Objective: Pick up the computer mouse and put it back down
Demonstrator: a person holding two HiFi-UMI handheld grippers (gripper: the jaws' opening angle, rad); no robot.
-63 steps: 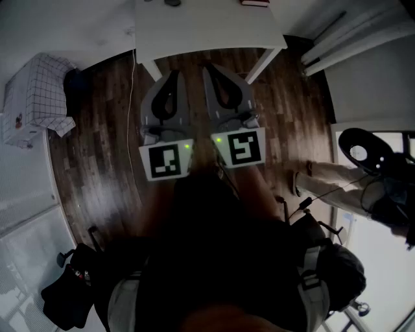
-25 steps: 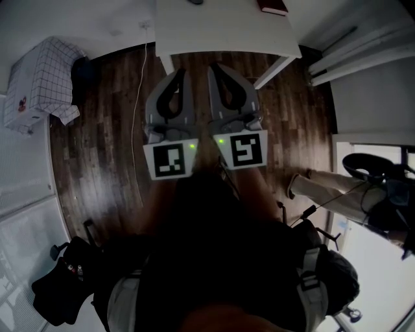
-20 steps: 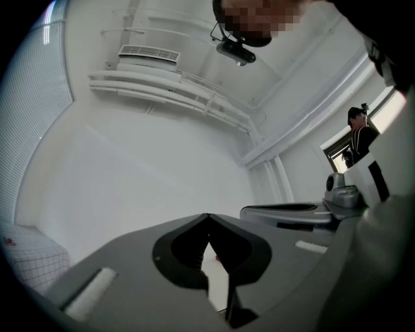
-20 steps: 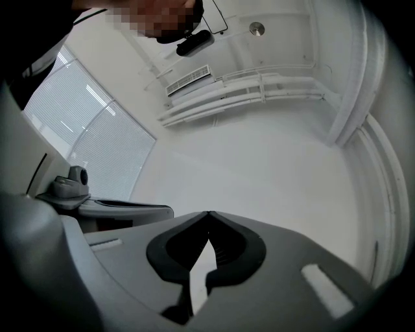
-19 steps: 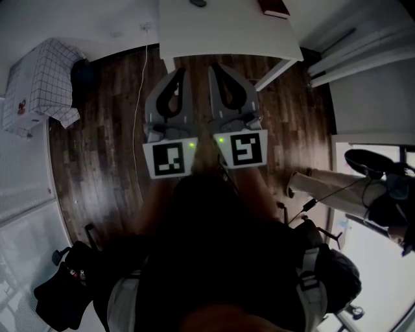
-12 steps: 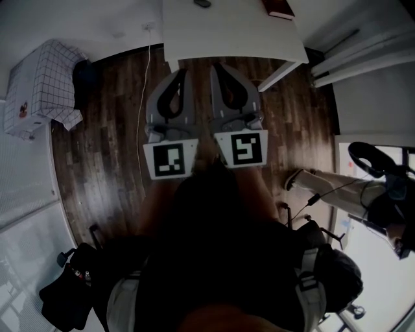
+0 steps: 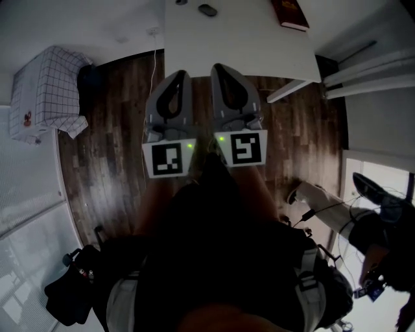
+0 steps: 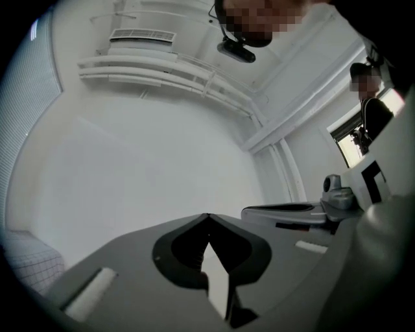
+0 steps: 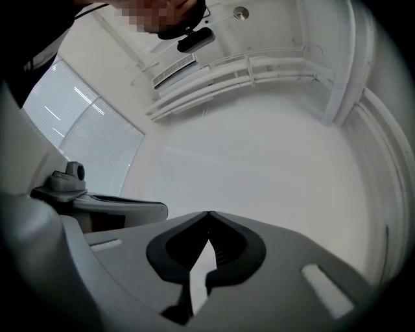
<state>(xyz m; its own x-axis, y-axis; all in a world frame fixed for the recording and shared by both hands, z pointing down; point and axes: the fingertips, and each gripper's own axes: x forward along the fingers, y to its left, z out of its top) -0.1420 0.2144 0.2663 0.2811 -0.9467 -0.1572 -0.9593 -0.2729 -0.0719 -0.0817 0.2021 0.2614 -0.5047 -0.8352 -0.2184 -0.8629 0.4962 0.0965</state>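
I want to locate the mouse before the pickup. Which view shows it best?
The head view: the mouse shows as a small dark oval on the white table, towards its far edge. The left gripper view and the right gripper view show nothing of it; both look up at a white wall.

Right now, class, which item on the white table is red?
The book near the table's right edge; the computer mouse left of it is dark.

Dark wood floor (image 7: 104, 149); white table (image 7: 246, 45) at top, near white wall (image 7: 97, 26); checked cloth box (image 7: 45, 91) at left; black bag (image 7: 71, 298) low left; white cord (image 7: 154, 61) hanging beside table; window blinds (image 9: 84, 136) bright; long vent (image 8: 142, 35) up high.
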